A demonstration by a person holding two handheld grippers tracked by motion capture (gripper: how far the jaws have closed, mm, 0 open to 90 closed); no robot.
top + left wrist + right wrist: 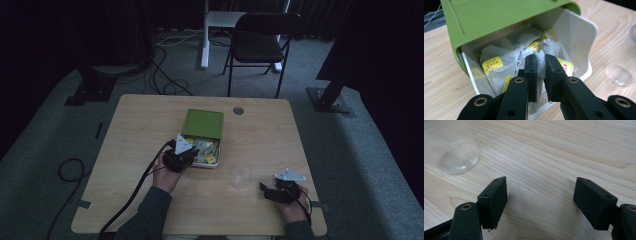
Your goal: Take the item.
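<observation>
A white box (579,37) with a green lid (499,17) slid partly back holds several tea bags (496,62) with yellow tags. My left gripper (541,60) reaches into the box and is shut on the white paper of one tea bag (540,71). In the high view the left gripper (187,152) sits at the near edge of the box (218,156). My right gripper (540,195) stands open just over the bare wood, with nothing between its jaws. It is at the front right of the table (266,191). A clear plastic cup (451,150) stands just ahead of it.
The clear cup (242,176) stands between the two hands, right of the box (624,67). A round cable hole (238,110) sits near the table's far edge. A black chair (260,42) stands beyond the table. A cable (132,195) trails from the left gripper.
</observation>
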